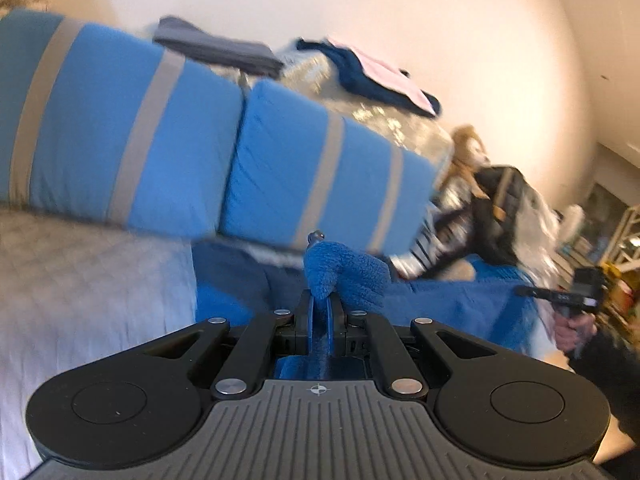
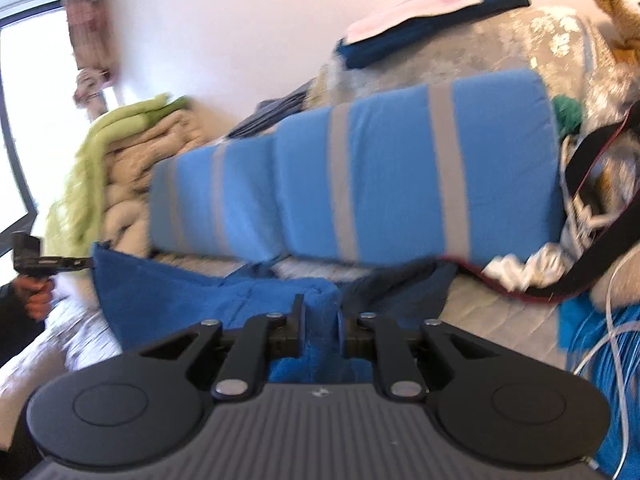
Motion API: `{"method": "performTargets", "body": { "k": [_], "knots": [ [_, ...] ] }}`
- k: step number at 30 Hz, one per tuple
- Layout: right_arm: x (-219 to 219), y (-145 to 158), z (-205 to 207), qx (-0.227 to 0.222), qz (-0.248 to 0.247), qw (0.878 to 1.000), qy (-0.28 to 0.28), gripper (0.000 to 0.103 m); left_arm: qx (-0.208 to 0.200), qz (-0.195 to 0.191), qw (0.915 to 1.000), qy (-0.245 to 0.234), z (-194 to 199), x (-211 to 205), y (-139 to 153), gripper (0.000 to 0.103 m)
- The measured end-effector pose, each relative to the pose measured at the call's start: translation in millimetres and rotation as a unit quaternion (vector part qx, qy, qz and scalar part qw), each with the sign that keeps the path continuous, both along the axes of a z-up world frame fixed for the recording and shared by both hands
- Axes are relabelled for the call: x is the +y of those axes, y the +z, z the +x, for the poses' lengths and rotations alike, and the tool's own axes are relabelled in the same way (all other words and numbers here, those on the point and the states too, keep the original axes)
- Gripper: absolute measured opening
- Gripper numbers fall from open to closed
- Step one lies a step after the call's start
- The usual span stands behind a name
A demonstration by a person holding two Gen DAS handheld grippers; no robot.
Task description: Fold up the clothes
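Observation:
A blue fleece garment (image 1: pixel 440 300) hangs stretched between my two grippers above the bed. My left gripper (image 1: pixel 320 308) is shut on one fuzzy corner of it (image 1: pixel 344 272). In the left wrist view the right gripper (image 1: pixel 576 300) shows at the far right, held by a hand. My right gripper (image 2: pixel 320 316) is shut on the other edge of the blue garment (image 2: pixel 168 300). In the right wrist view the left gripper (image 2: pixel 36 260) shows at the far left, holding the garment's far corner.
Blue pillows with grey stripes (image 1: pixel 200 152) (image 2: pixel 360 184) lie behind the garment. Folded clothes (image 1: pixel 380 72) sit on a patterned pile. A teddy bear (image 1: pixel 472 152), green and beige blankets (image 2: pixel 120 152), cables (image 2: pixel 608 340) and a grey quilted bedcover (image 1: pixel 80 280) surround it.

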State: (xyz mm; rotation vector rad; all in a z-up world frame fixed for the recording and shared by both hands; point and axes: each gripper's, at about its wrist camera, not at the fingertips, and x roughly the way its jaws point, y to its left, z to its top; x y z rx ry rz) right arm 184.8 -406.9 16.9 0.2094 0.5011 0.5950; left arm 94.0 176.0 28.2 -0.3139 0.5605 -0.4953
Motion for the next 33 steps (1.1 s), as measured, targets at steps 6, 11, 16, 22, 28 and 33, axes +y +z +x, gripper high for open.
{"method": "performTargets", "body": {
  "k": [6, 11, 16, 22, 28, 33],
  "knots": [
    [-10.7, -36.3, -82.0, 0.02, 0.022, 0.999, 0.023, 0.014, 0.025, -0.043, 0.9984, -0.028, -77.6, 19.9, -47.0, 0.005],
    [-20.7, -64.9, -118.4, 0.047, 0.056, 0.997, 0.005, 0.014, 0.047, -0.063, 0.9966, -0.025, -108.4, 27.6, -75.6, 0.004],
    [-24.0, -78.0, -129.5, 0.061, 0.066, 0.996, -0.012, 0.014, 0.048, -0.067, 0.9965, -0.017, -111.2, 30.0, -80.5, 0.004],
    [-16.2, -59.7, -110.1, 0.038, 0.047, 0.998, -0.011, 0.014, 0.02, -0.059, 0.998, -0.004, -82.5, 26.6, -54.1, 0.004],
    [-12.4, -21.8, -56.1, 0.012, 0.02, 0.999, -0.025, 0.014, 0.016, -0.054, 0.9971, 0.052, -14.6, 31.5, -14.2, 0.004],
    [-10.7, 3.9, 1.5, 0.004, 0.006, 0.999, -0.053, 0.014, 0.009, -0.044, 0.9936, 0.103, 49.3, 34.8, 7.6, 0.003]
  ]
}}
